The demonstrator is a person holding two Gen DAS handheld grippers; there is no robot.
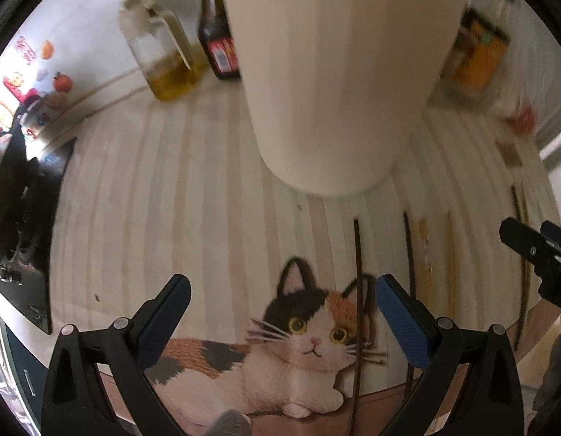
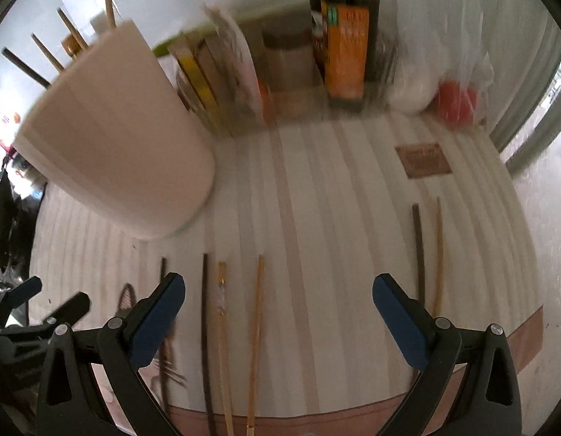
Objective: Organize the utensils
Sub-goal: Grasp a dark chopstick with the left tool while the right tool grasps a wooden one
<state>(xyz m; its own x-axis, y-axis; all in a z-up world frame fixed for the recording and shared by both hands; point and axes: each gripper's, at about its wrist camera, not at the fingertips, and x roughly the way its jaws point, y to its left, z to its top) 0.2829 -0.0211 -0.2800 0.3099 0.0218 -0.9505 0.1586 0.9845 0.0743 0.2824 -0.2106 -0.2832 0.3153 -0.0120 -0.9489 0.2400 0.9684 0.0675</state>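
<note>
right gripper (image 2: 278, 303) is hovering wide open and empty over loose chopsticks (image 2: 256, 327) that are lying on the striped mat (image 2: 316, 200), long axes running along its fingers. left gripper (image 1: 282, 307), also open and empty, is sitting farther off over the cat print. white holder cup (image 2: 116, 145) is standing ahead-left, bottles (image 2: 347, 43) crowding behind.

Soft indoor light is filling both views, brightest on the pale wall behind. Motion blur is smearing the bottles (image 2: 347, 41) and bags at the back of the right wrist view. Fisheye distortion is bending the striped mat (image 1: 171, 196), with black vignetting closing in at the corners.
</note>
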